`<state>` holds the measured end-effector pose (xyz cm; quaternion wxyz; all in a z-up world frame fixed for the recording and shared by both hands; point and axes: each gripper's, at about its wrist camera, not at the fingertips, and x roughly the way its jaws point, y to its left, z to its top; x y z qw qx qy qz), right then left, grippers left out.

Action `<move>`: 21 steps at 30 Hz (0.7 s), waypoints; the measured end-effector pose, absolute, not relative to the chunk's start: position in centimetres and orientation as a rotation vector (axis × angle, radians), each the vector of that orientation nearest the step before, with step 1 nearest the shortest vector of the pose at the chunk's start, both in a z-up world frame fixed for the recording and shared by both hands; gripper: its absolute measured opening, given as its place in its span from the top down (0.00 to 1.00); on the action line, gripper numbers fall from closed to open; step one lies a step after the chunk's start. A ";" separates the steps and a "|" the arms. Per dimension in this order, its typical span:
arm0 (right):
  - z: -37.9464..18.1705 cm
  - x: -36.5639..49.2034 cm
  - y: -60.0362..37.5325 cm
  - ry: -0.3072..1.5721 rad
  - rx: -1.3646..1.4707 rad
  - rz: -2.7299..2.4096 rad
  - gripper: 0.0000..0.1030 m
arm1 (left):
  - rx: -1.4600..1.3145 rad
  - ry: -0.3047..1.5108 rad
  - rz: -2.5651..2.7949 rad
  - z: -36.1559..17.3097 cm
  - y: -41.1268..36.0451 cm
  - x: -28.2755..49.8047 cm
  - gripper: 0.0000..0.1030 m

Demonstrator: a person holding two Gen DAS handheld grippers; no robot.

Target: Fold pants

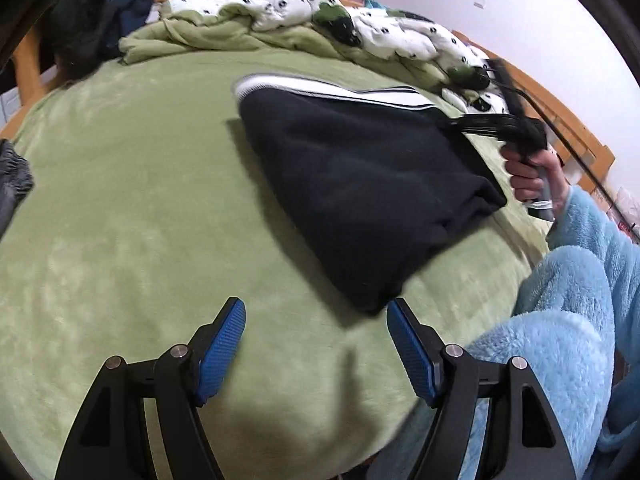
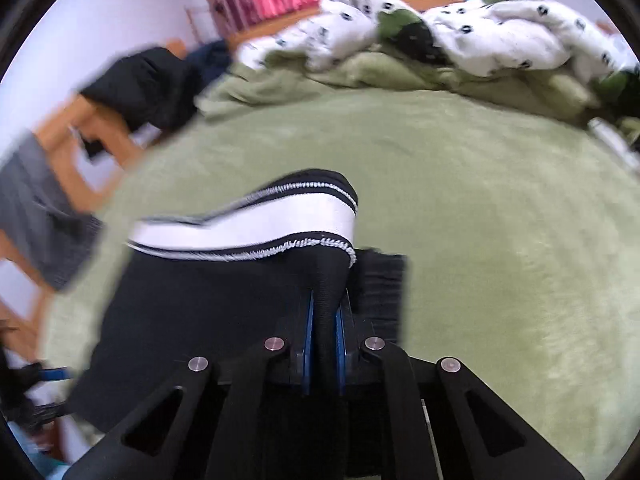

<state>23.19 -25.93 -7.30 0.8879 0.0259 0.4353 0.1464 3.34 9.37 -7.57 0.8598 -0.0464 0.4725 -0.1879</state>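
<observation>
Black pants [image 1: 352, 184] with a white side stripe [image 1: 384, 98] lie folded on the green blanket [image 1: 140, 200]. My left gripper [image 1: 316, 308] is open over the blanket with nothing between its blue pads. Its right pad sits just beside the near corner of the pants. My right gripper [image 1: 464, 125], held by a hand [image 1: 528, 176], reaches the far right edge of the pants. In the right wrist view this right gripper [image 2: 327, 300] is shut on a raised fold of the black pants [image 2: 192, 300] just under the stripe [image 2: 280, 224].
A rumpled white patterned duvet [image 1: 304, 4] and a bunched green blanket lie at the head of the bed. The wooden bed rail [image 1: 560, 120] runs along the right. Dark clothes [image 1: 84, 28] hang at the left corner, with a grey garment [image 1: 12, 176] nearby. A light-blue fleece sleeve [image 1: 568, 304] is at lower right.
</observation>
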 end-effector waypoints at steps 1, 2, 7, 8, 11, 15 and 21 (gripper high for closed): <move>-8.5 23.7 -25.3 0.936 0.022 0.272 0.91 | -0.088 1.004 -0.404 -7.9 8.1 3.8 0.31; -9.5 24.0 -25.1 0.956 0.019 0.255 0.90 | -0.082 1.004 -0.408 -8.0 7.5 3.9 0.31; -8.8 24.0 -26.1 0.955 0.129 0.258 0.91 | 0.100 0.989 -0.290 -8.9 2.8 5.2 0.79; -8.1 23.7 -26.3 0.941 0.144 0.274 0.91 | 0.149 0.994 -0.240 -9.1 2.5 5.6 0.81; -7.4 23.5 -26.0 0.923 0.076 0.252 0.91 | 0.036 0.883 -0.230 -7.8 4.0 5.3 0.85; -9.7 24.4 -26.1 0.964 0.057 0.207 0.91 | -0.006 0.979 -0.212 -10.2 4.4 5.7 0.85; -9.1 23.5 -26.1 0.970 0.031 0.186 0.80 | -0.040 0.987 -0.242 -9.4 5.8 3.5 0.72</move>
